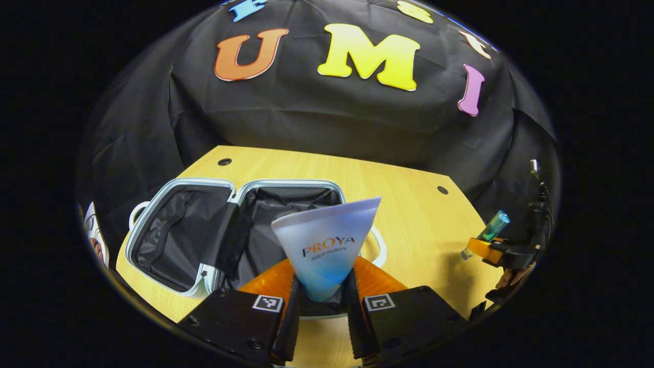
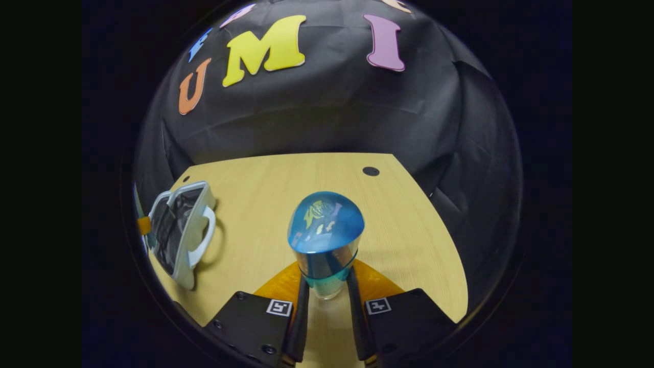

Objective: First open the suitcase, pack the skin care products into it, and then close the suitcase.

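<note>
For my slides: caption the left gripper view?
Left gripper holds a tube above the open suitcase on the table.

1. left gripper view: close above the open suitcase [image 1: 225, 230], looking down and forward across the wooden table [image 1: 409, 204] toward the booth wall.
2. right gripper view: farther right on the same table [image 2: 286, 184], suitcase [image 2: 179, 232] at far left.
3. shared: table, suitcase, wall.

You're seeing frosted white-to-blue tube [image 1: 327, 245] centre frame; pale-blue-rimmed, black-lined suitcase [image 1: 179, 230] lower left; teal-blue bottle [image 2: 326, 240] showing; light wood-grain table [image 1: 409, 204].
</note>
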Action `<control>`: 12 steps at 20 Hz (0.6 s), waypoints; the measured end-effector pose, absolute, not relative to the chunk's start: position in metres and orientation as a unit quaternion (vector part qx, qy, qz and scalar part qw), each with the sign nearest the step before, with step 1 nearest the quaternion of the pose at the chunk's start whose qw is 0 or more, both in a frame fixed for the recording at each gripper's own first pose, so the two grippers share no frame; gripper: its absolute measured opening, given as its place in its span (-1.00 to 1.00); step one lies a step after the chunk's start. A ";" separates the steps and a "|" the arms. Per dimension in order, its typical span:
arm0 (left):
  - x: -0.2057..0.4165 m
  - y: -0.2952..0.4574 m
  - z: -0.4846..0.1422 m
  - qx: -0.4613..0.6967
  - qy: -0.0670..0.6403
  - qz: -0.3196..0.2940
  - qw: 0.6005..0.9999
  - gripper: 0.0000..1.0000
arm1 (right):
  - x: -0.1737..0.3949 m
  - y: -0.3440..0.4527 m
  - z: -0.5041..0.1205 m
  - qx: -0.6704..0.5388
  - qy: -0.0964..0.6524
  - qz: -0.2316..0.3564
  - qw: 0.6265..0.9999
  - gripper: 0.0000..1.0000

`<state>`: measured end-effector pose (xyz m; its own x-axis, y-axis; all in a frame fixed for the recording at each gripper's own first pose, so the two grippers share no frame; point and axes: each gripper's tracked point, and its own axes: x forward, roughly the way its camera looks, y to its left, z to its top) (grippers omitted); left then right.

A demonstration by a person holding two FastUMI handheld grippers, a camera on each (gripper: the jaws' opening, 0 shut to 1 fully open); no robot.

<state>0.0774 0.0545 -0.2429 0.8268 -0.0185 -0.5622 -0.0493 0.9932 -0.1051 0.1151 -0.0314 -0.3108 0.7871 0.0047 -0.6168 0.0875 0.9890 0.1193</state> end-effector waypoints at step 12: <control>0.099 0.134 -0.338 -0.055 0.491 0.009 0.869 -0.12 | 0.053 0.065 -0.241 0.046 0.329 0.023 0.943 -0.30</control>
